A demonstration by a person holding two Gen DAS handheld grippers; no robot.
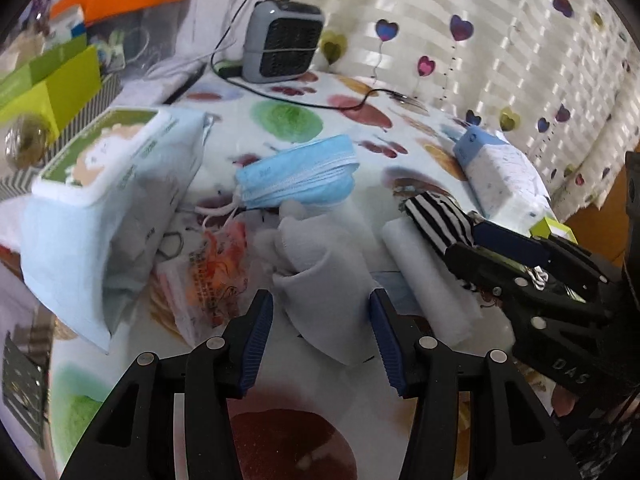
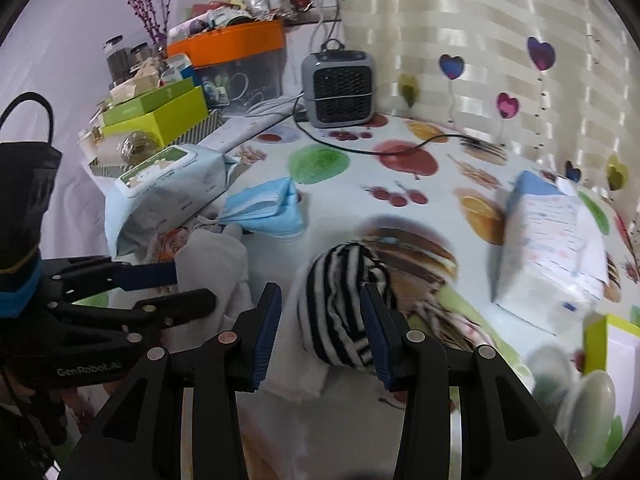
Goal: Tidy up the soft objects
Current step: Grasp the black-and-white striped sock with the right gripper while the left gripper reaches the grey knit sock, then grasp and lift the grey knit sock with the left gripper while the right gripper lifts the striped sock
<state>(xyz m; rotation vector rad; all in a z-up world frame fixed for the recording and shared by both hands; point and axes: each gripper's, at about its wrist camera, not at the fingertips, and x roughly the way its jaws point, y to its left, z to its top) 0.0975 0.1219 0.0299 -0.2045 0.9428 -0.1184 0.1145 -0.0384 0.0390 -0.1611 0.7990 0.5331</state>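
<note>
A person works over a table covered by a fruit-printed cloth [image 2: 400,184], one hand-held gripper in each hand. Nearest in the right wrist view, the right gripper [image 2: 320,332] has its jaws part open around a black-and-white striped sock [image 2: 340,304]; the blue pads sit at either side of the bundle, and whether they actually press it is hard to tell. In the left wrist view, the left gripper [image 1: 322,340] is wide open and holds nothing, with a grey sock [image 1: 320,276] lying between and just beyond its pads. Under the striped sock lies a folded white cloth [image 1: 428,280]. The step in hand looks like picking up the socks to sort them. The next move probably calls for closing squarely on the soft bundles so no loose end slips out, then lifting clear of the clutter. Farther out, at about eleven o'clock, a stack of blue face masks [image 2: 264,208] lies beside a wet-wipes pack [image 2: 172,188]. At two o'clock a tissue pack [image 2: 548,256] rests on the table. At the far edge, around eleven o'clock, an orange-lidded box [image 2: 236,60] overflows with odds and ends, and lime-green boxes [image 2: 160,116] sit below it, contents unclear. A small grey heater [image 2: 340,88] stands at twelve o'clock.
</note>
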